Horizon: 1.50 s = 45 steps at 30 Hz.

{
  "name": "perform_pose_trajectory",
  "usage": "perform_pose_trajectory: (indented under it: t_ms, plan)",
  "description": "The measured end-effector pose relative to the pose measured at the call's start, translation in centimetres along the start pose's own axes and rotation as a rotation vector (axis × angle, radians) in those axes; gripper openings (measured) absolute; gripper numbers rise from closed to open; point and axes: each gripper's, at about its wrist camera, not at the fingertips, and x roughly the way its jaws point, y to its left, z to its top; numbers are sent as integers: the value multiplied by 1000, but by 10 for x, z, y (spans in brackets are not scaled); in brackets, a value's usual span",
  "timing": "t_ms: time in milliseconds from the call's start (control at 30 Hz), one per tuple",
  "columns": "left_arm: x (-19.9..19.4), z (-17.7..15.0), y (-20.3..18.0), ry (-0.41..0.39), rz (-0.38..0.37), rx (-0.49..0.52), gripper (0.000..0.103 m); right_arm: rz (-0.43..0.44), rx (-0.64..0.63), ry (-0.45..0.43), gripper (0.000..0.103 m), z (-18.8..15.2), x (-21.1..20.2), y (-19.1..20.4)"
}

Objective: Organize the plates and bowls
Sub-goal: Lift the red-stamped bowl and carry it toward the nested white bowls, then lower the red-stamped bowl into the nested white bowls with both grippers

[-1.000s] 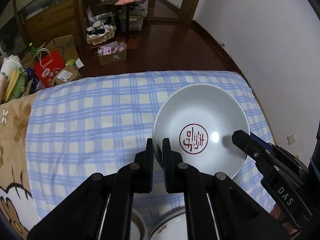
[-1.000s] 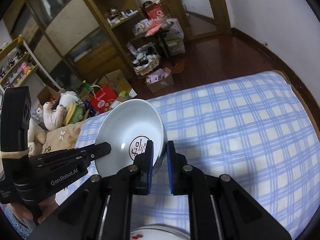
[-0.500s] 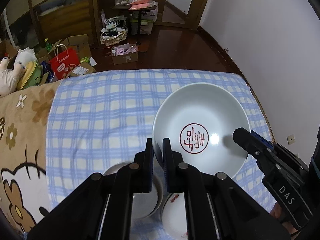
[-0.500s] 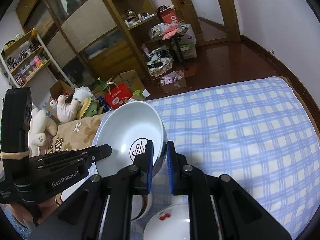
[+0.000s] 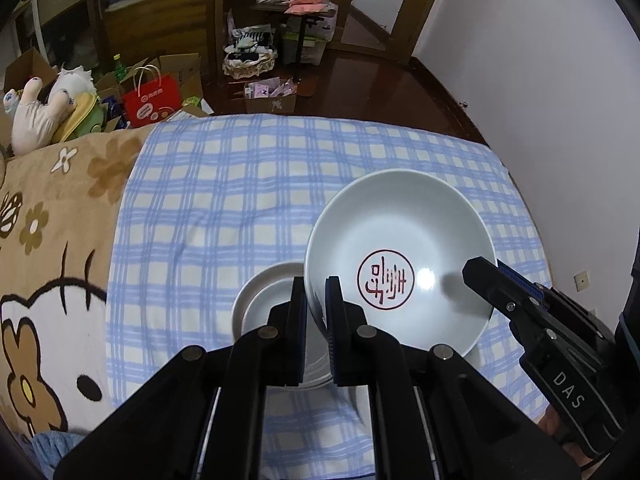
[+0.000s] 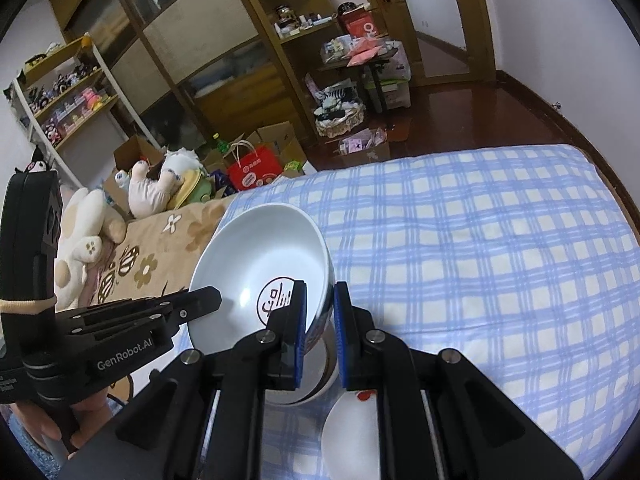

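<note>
A large white bowl (image 5: 404, 240) with a red seal mark is held above the bed by both grippers. My left gripper (image 5: 316, 300) is shut on its near-left rim. My right gripper (image 6: 320, 308) is shut on the opposite rim, where the bowl (image 6: 264, 256) also shows. The right gripper's fingers (image 5: 492, 280) show in the left wrist view. Below the bowl a stack of white bowls (image 5: 264, 300) sits on the cloth. A white plate (image 6: 344, 432) with a red print lies beside that stack, partly hidden by my fingers.
A blue checked cloth (image 5: 240, 184) covers the bed, with a brown cartoon blanket (image 5: 52, 264) at the left. Plush toys (image 6: 152, 188), a red bag (image 5: 150, 98), boxes and shelves (image 6: 280, 28) stand beyond the bed. A white wall (image 5: 540, 60) runs along the right.
Both grippers have carried the bowl back toward me, so the stack of bowls and the plate beneath have come further into view. The grip on the bowl is unchanged.
</note>
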Motion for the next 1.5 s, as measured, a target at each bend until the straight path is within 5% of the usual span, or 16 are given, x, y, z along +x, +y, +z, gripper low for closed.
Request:
perform_pose_trajectory:
  t_ms: [300,1167,1500]
  plan:
    - [6,-26,18,-52,73,-39,9,-1,-60,14,14,-23,19,18]
    - [82,-66,48,132,116,-109,11,63,-140,103,14,-62,89,6]
    - [86,-64,48,125,135,-101,11,57,-136,110,14,-71,100,1]
